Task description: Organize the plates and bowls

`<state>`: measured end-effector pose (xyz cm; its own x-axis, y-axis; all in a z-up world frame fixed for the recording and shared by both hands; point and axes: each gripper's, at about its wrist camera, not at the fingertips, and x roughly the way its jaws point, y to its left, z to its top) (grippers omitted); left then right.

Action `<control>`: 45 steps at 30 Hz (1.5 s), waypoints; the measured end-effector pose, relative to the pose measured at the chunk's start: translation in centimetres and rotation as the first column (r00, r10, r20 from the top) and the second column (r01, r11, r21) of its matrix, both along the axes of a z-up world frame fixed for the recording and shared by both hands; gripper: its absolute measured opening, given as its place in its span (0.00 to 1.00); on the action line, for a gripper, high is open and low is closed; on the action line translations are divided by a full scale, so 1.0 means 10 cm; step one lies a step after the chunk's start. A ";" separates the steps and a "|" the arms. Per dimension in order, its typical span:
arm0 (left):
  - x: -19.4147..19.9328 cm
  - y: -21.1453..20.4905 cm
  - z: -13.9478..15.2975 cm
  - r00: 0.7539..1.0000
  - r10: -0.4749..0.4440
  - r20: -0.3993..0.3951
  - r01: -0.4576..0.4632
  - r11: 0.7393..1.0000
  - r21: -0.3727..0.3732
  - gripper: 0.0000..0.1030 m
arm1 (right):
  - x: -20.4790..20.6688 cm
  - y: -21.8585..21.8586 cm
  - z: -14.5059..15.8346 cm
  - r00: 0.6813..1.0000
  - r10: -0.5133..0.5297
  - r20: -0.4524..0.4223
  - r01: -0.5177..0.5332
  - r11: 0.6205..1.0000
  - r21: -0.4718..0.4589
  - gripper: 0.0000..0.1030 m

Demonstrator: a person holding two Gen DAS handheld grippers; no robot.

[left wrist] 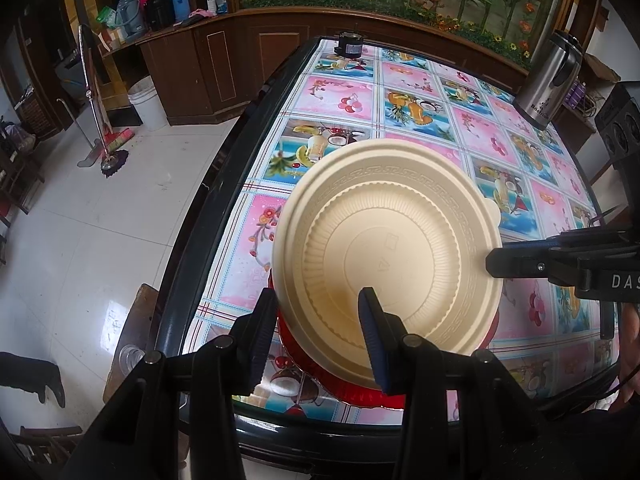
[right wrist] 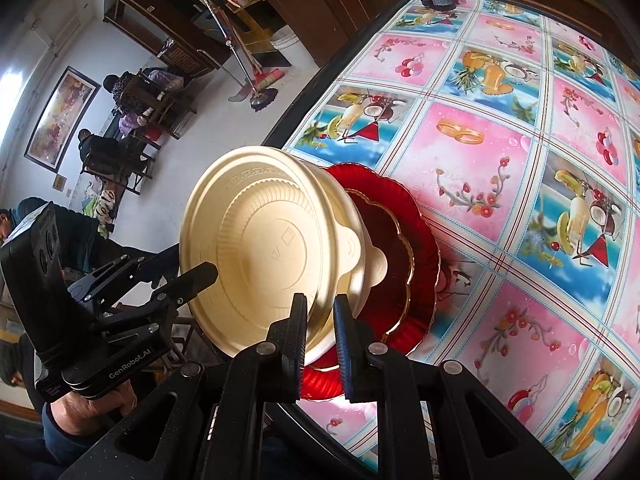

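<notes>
Left wrist view: cream round plastic bowl with lid held tilted above the table, lid's ribbed face toward the camera. Left gripper clamped on the bowl's near rim, one blue-padded finger on the lid face, the other behind the rim. Right gripper reaching in from the right, closed on the bowl's far edge. Under the bowl, just showing, a red scalloped glass plate flat on the fruit-and-flower patterned tablecloth near the table's front edge. Steel thermos jug standing at the far right corner, well apart.

Right wrist view: right gripper pinched narrow on the bowl's rim, bowl raised and tipped over the red plate. Left gripper gripping the opposite rim, a hand beneath it.
</notes>
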<state>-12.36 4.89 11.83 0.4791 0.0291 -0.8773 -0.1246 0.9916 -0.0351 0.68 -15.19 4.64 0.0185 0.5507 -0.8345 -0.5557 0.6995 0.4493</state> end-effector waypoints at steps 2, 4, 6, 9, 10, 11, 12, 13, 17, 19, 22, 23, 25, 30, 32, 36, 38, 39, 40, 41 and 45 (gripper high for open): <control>0.00 0.01 0.00 1.000 0.002 0.000 -0.002 1.000 -0.003 0.39 | 0.00 0.00 0.00 1.000 -0.002 0.000 0.002 1.000 0.000 0.15; 0.00 0.00 0.00 1.000 0.001 0.000 -0.001 1.000 0.000 0.39 | 0.00 0.00 0.00 1.000 -0.003 -0.001 0.003 1.000 0.000 0.15; 0.00 0.00 0.00 1.000 0.002 0.000 -0.002 1.000 -0.002 0.39 | 0.00 0.00 0.00 1.000 -0.003 0.000 0.003 1.000 0.000 0.15; 0.00 0.00 0.00 1.000 0.001 0.001 -0.001 1.000 -0.002 0.39 | 0.00 0.00 0.00 1.000 -0.001 -0.003 0.001 1.000 -0.001 0.16; 0.00 0.00 0.00 1.000 0.001 0.000 -0.001 1.000 0.000 0.39 | 0.00 0.00 0.00 1.000 0.000 -0.004 0.000 1.000 -0.003 0.16; 0.00 0.00 0.00 1.000 0.000 0.001 0.000 1.000 0.000 0.39 | -0.01 0.00 0.00 1.000 0.001 -0.007 -0.001 1.000 -0.005 0.16; 0.00 0.00 0.00 1.000 0.001 0.000 -0.001 1.000 -0.002 0.39 | -0.02 0.00 0.00 1.000 0.002 -0.008 -0.002 1.000 -0.005 0.17; 0.00 0.00 0.00 1.000 0.002 -0.001 -0.002 1.000 -0.003 0.39 | -0.03 0.00 0.01 1.000 0.004 -0.005 -0.004 1.000 -0.007 0.17; 0.00 -0.03 -0.03 1.000 -0.005 -0.007 0.005 1.000 -0.001 0.39 | -0.04 -0.01 0.01 1.000 0.006 -0.001 -0.006 1.000 -0.015 0.17; 0.00 -0.04 -0.03 1.000 -0.008 -0.004 0.008 1.000 -0.003 0.39 | -0.03 -0.03 0.01 1.000 -0.001 -0.007 0.001 1.000 -0.014 0.17; 0.00 -0.04 -0.03 1.000 -0.004 0.002 0.004 1.000 -0.010 0.39 | -0.03 -0.05 0.01 1.000 -0.005 -0.010 0.005 1.000 -0.011 0.17; 0.00 -0.04 -0.04 1.000 -0.004 0.000 0.004 1.000 -0.007 0.39 | -0.03 -0.05 0.02 1.000 -0.005 -0.007 0.005 1.000 -0.012 0.17; 0.01 -0.04 -0.05 1.000 -0.004 -0.005 0.004 1.000 -0.010 0.39 | -0.03 -0.05 0.01 1.000 -0.007 -0.010 0.006 1.000 -0.008 0.17; 0.02 -0.05 -0.03 1.000 -0.005 -0.004 0.005 1.000 -0.017 0.44 | -0.02 -0.06 0.01 1.000 -0.005 -0.018 0.005 1.000 -0.012 0.17; 0.02 -0.06 -0.05 1.000 -0.008 -0.007 0.008 1.000 -0.020 0.47 | -0.02 -0.06 0.01 1.000 -0.004 -0.018 0.004 1.000 -0.012 0.17; 0.03 -0.05 -0.03 1.000 -0.003 -0.008 0.003 1.000 -0.028 0.57 | -0.03 -0.06 -0.01 0.999 0.000 -0.032 0.000 1.000 -0.004 0.18; 0.03 -0.05 -0.02 1.000 -0.004 -0.002 0.003 1.000 -0.030 0.60 | -0.04 -0.06 0.01 1.000 0.001 -0.020 -0.001 1.000 -0.006 0.21; 0.03 -0.05 0.00 1.000 -0.003 0.001 0.003 1.000 -0.029 0.61 | -0.04 -0.06 0.04 1.000 0.003 -0.010 -0.003 1.000 -0.002 0.24; 0.03 -0.05 0.00 1.000 -0.001 0.002 0.002 1.000 -0.026 0.63 | -0.04 -0.07 0.06 1.000 0.001 -0.002 -0.001 1.000 0.002 0.27; 0.03 -0.05 0.01 1.000 0.001 0.001 -0.001 1.000 -0.023 0.65 | -0.04 -0.08 0.07 1.000 0.001 0.005 -0.001 1.000 0.003 0.28; 0.02 -0.06 0.05 1.000 0.005 0.007 -0.005 1.000 -0.020 0.67 | -0.06 -0.12 0.15 0.999 -0.003 0.039 0.002 1.000 0.013 0.33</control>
<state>-12.16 4.33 12.35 0.4855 0.0139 -0.8741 -0.1288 0.9901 -0.0557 0.10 -16.34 6.14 0.0522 0.5614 -0.8259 -0.5710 0.6953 0.4365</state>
